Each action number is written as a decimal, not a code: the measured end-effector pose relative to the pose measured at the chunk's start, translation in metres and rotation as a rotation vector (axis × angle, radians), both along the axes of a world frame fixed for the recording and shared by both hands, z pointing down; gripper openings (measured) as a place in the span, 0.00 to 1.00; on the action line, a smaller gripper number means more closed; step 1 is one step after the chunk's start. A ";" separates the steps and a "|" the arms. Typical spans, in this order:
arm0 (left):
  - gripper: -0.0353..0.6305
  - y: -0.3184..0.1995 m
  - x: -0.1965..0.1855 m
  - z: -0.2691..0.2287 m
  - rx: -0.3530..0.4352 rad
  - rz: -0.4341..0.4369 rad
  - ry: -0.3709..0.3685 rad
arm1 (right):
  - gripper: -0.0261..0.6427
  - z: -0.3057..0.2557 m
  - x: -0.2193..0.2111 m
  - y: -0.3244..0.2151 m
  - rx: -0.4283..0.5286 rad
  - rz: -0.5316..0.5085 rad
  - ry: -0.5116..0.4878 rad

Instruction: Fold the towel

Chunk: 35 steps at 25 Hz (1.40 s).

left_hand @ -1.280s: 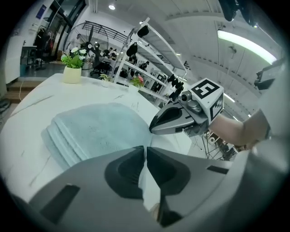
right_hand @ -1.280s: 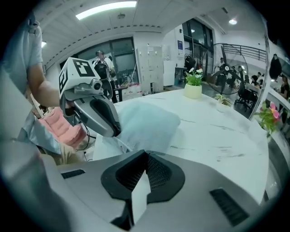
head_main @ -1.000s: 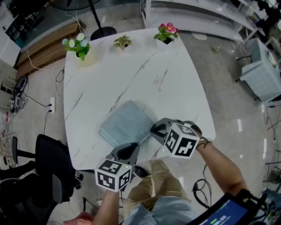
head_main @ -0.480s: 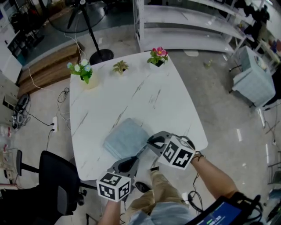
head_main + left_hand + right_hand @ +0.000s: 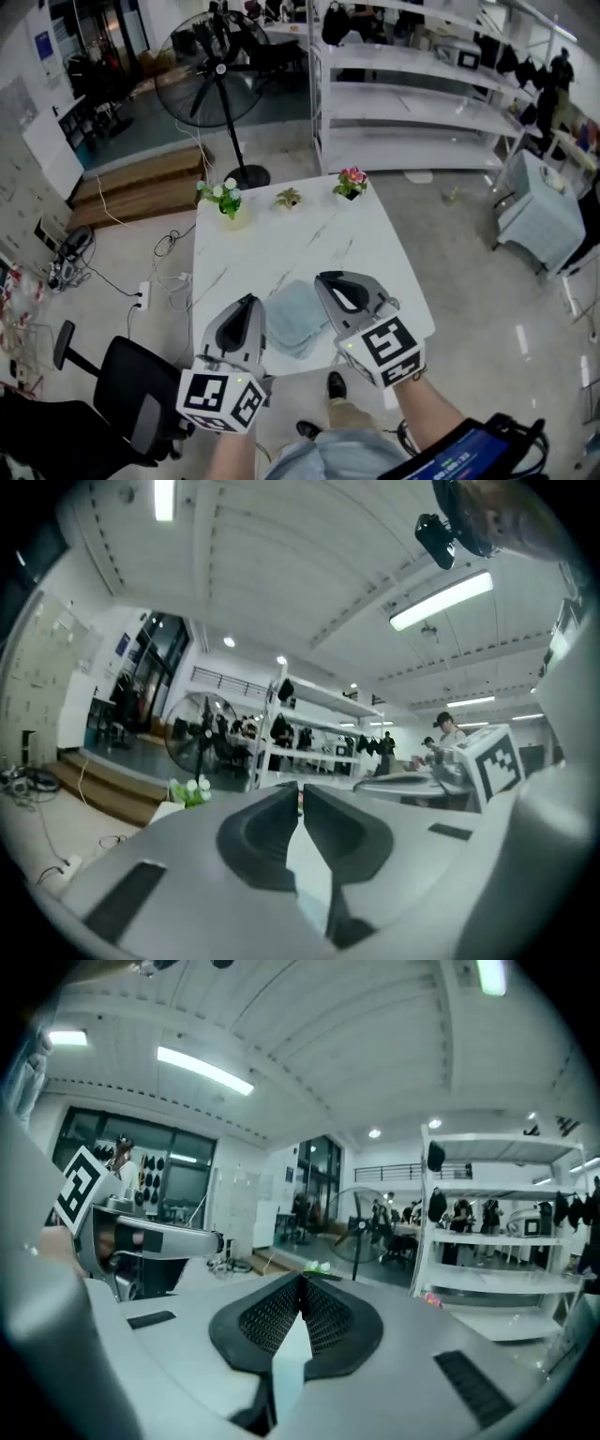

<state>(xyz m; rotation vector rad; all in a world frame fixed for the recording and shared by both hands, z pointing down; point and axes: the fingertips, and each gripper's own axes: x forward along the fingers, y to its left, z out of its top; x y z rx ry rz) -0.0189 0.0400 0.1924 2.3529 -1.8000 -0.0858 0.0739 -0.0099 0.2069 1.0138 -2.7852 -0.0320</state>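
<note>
One towel [image 5: 293, 317], seemingly folded, lies on the counter [image 5: 281, 253] with three potted plants [image 5: 289, 198] along its far edge. The left claw [image 5: 301, 789] and right claw [image 5: 302, 1281] are both pressed together, empty.

On my head view, the left gripper [image 5: 247, 302] and right gripper [image 5: 325, 279] cover both sides of the towel [image 5: 293, 319] and the near edge of the table [image 5: 281, 248]. Left of the table, I see the chair [image 5: 127, 398] run off the picture's bottom corner.
</note>
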 end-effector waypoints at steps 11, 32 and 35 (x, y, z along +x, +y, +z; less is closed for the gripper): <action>0.09 0.026 -0.014 -0.057 0.191 -0.161 -0.152 | 0.07 -0.055 0.013 0.032 0.168 0.087 -0.112; 0.08 0.031 -0.005 -0.062 0.194 -0.147 -0.176 | 0.06 -0.069 0.017 0.040 0.226 0.094 -0.147; 0.08 0.032 -0.005 -0.061 0.190 -0.149 -0.176 | 0.06 -0.069 0.016 0.041 0.228 0.090 -0.145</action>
